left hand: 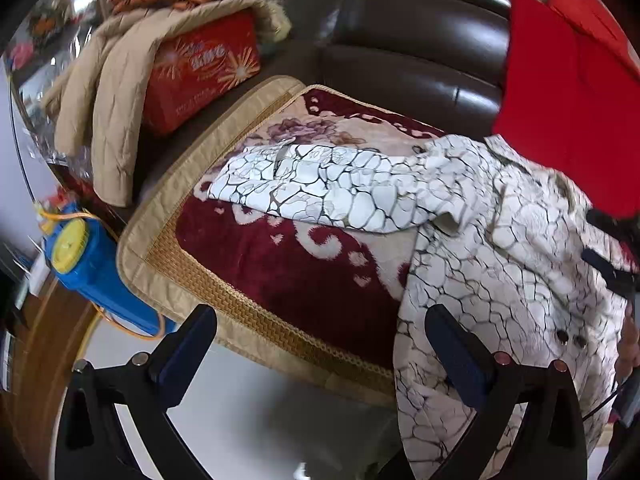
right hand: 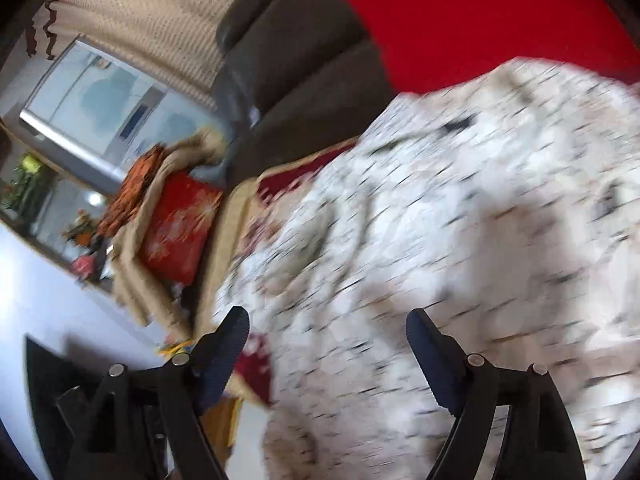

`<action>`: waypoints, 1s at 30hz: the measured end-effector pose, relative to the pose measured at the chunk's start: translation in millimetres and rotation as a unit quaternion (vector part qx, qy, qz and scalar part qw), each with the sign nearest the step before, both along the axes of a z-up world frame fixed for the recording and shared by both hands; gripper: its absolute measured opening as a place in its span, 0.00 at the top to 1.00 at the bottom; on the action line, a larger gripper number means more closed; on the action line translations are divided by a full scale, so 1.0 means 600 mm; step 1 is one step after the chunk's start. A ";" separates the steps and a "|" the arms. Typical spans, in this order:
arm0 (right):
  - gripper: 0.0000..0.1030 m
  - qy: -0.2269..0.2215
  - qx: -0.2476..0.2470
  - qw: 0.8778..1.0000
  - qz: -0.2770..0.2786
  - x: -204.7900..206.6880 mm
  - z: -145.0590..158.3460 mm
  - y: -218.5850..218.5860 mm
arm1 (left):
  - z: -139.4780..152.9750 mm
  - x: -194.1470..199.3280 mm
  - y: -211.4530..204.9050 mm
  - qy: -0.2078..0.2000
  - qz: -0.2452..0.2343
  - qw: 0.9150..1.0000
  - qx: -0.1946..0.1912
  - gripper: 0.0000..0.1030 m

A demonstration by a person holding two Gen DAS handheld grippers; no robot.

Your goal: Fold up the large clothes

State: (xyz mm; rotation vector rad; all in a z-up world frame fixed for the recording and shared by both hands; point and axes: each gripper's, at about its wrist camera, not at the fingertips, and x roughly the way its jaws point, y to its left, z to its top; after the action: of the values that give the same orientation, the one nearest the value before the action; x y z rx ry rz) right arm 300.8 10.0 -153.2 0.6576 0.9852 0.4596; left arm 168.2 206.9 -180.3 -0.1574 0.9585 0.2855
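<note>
A large white garment with a dark crackle pattern lies over a maroon floral blanket on a brown leather sofa. One sleeve stretches left across the blanket, and the body hangs over the front edge at the right. My left gripper is open and empty, just in front of the sofa edge, its right finger at the hanging cloth. The garment fills the right wrist view, blurred. My right gripper is open, close above it, holding nothing.
A red box under a beige quilted coat sits at the sofa's left. A red cloth hangs over the backrest at the right. A blue and yellow object lies off the left edge. Pale floor is below.
</note>
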 end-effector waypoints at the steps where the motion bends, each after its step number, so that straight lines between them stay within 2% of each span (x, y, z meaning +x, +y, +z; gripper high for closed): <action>1: 0.20 -0.003 -0.008 1.000 -0.021 -0.005 -0.002 -0.018 | -0.004 0.003 0.010 -0.003 0.004 1.000 -0.014 0.00; 3: 0.21 0.007 -0.020 0.999 -0.047 -0.011 -0.024 -0.054 | -0.017 0.012 0.041 -0.006 0.020 0.998 -0.051 0.00; 5: 0.28 0.032 -0.053 0.997 -0.050 0.005 -0.059 -0.064 | -0.029 0.025 0.076 -0.015 0.041 0.995 -0.085 0.00; 7: 0.43 0.073 -0.084 0.993 -0.045 0.011 -0.106 -0.067 | -0.040 0.037 0.105 -0.019 0.062 0.992 -0.108 0.00; 8: 0.46 0.086 -0.089 0.991 -0.044 0.011 -0.124 -0.067 | -0.050 0.045 0.129 -0.019 0.075 0.988 -0.137 0.00; 11: 0.47 0.074 -0.088 0.992 -0.046 0.005 -0.115 -0.070 | -0.069 0.064 0.176 -0.033 0.106 0.973 -0.201 0.00; 14: 0.47 0.050 -0.064 0.996 -0.043 -0.002 -0.088 -0.074 | -0.096 0.094 0.216 -0.040 0.137 0.954 -0.265 0.00; 18: 0.47 0.035 -0.043 0.998 -0.040 -0.023 -0.065 -0.083 | -0.130 0.135 0.260 -0.057 0.181 0.930 -0.314 0.00; 22: 0.45 0.023 -0.038 0.998 -0.035 -0.060 -0.060 -0.103 | -0.159 0.179 0.295 -0.054 0.206 0.917 -0.339 0.00; 24: 0.45 0.016 -0.037 0.999 -0.035 -0.072 -0.054 -0.111 | -0.183 0.197 0.307 -0.051 0.213 0.904 -0.366 0.11; 25: 0.45 0.013 -0.035 0.999 -0.036 -0.079 -0.051 -0.116 | -0.194 0.203 0.311 -0.048 0.216 0.897 -0.383 0.33; 26: 0.45 0.011 -0.033 0.999 -0.038 -0.083 -0.052 -0.121 | -0.207 0.209 0.315 -0.039 0.224 0.891 -0.394 0.49; 28: 0.45 0.008 -0.030 0.999 -0.043 -0.092 -0.046 -0.133 | -0.210 0.213 0.320 -0.042 0.233 0.893 -0.382 0.61; 30: 0.45 0.006 -0.034 0.998 -0.050 -0.099 -0.045 -0.144 | -0.203 0.220 0.324 -0.050 0.218 0.899 -0.376 0.85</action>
State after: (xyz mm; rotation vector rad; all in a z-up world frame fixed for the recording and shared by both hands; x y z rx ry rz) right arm 241.3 -76.6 -179.9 0.6469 0.9709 0.3331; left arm 300.4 401.2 -302.4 -1.0993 0.8825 0.2990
